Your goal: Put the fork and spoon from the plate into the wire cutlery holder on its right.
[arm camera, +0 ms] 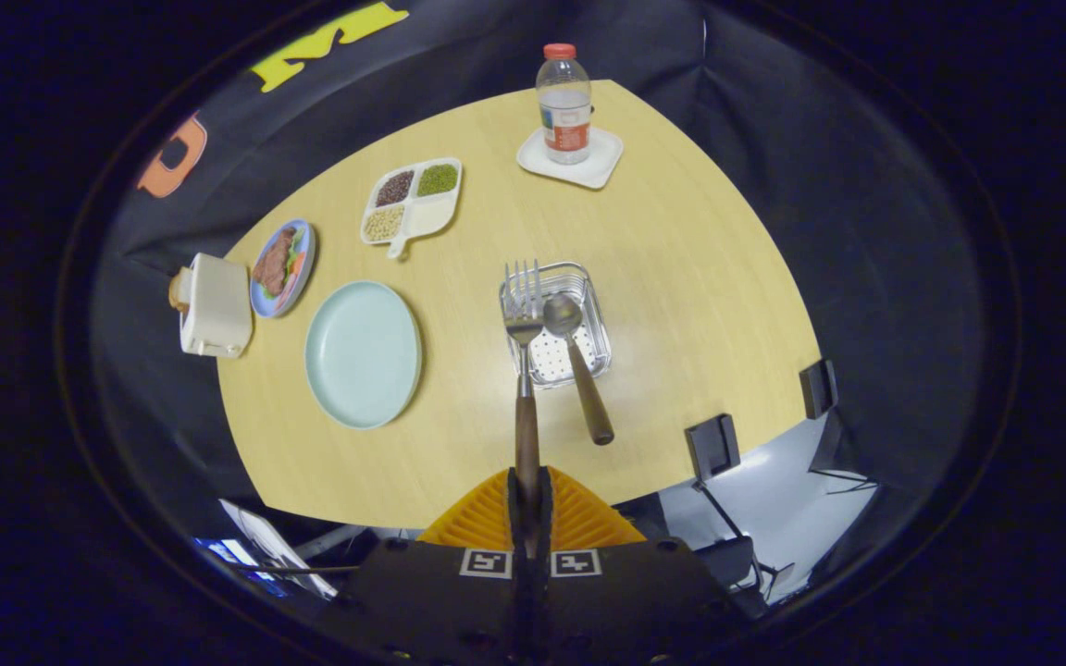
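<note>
- We see the hand-held gripper (529, 499) high over the desk (681, 277), its orange fingers (477, 523) clamped on the fork (524, 370) by its wooden handle.
- Fork tines reach ahead over the wire cutlery holder (588, 319).
- The spoon (577, 365) leans in that holder, bowl down.
- The pale plate (363, 353) lies ahead-left, bare.

No legible text, brand or number is present. The bottle (563, 104) carries a red and blue label too small to read. Two square black-and-white fiducial markers (529, 562) sit behind the tongs (529, 495).
</note>
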The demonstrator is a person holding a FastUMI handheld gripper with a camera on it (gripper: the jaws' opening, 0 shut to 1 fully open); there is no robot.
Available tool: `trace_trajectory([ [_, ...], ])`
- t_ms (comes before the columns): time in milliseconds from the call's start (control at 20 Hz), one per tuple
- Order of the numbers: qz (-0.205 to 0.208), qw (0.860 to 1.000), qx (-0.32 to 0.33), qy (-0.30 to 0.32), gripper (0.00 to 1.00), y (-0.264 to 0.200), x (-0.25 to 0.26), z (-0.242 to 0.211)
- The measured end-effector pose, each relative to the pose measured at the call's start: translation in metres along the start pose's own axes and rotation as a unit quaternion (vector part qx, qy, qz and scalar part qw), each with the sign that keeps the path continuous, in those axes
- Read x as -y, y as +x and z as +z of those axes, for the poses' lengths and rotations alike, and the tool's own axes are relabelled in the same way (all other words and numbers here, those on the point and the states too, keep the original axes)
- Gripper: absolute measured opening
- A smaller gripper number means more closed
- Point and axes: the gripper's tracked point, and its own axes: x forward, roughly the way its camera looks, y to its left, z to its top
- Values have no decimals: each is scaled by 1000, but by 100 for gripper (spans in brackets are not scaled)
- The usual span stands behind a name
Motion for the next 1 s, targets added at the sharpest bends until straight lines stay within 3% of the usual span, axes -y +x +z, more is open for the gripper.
trace_trajectory([
  [450, 7, 1000, 21, 23, 11, -1, -4, 18],
  [700, 2, 996, 86, -5, 93, -21, -18, 39],
  [850, 8, 986, 166, -34, 97, -51, -39, 66],
  [1000, 32, 962, 264, -59, 97, -103, -72, 93],
])
